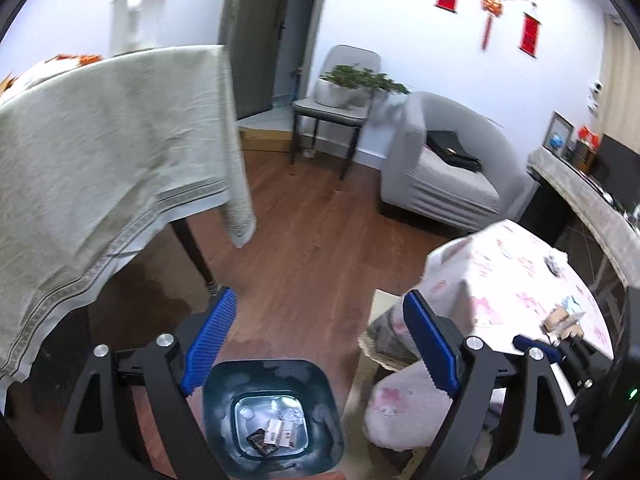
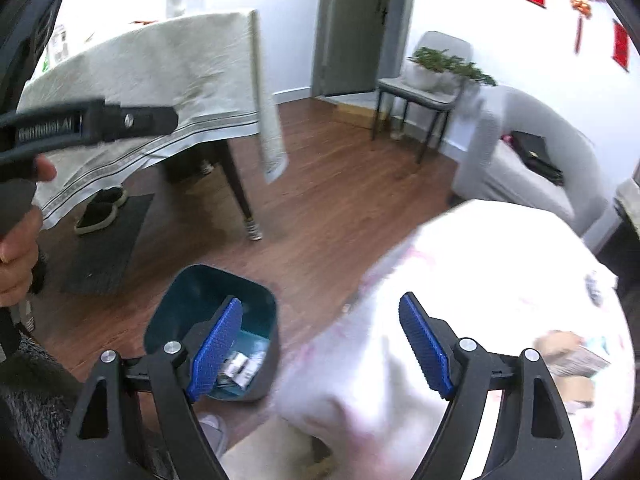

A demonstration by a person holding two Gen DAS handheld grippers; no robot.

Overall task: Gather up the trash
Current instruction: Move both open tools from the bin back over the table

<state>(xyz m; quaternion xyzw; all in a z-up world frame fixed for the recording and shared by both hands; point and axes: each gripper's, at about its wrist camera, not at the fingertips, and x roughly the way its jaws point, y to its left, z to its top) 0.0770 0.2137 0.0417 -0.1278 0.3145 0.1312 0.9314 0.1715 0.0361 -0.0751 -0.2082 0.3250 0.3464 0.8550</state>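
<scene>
Wooden flooring (image 1: 304,240) runs across a living room where a dining table draped in a pale grey cloth (image 1: 100,152) stands at left, a grey armchair (image 1: 440,176) sits against the far wall, and a grey chair (image 1: 340,92) beside it carries a potted plant (image 1: 360,78). Nearer, at right, a low table under a white cloth with pink prints (image 1: 500,280) holds a few scraps of trash (image 1: 564,320) close to its edge; they are blurred in both views and cannot be told apart. On the floor between the two tables, just beside the low one, stands a dark teal waste bin (image 1: 272,412), its mouth open upward and several small wrappers and packets (image 1: 276,436) lying at its bottom. The left gripper (image 1: 320,344) hangs directly above the bin, blue-padded jaws spread wide with nothing between them. The right gripper (image 2: 320,344) is over the corner of the low table's cloth, its jaws also standing wide and empty, the bin showing behind its left finger. In the right wrist view a person's hand (image 2: 16,264) grips the handle of the left gripper at the frame's left edge, and a pair of dark shoes (image 2: 100,208) rests on a mat (image 2: 104,248) under the dining table.
</scene>
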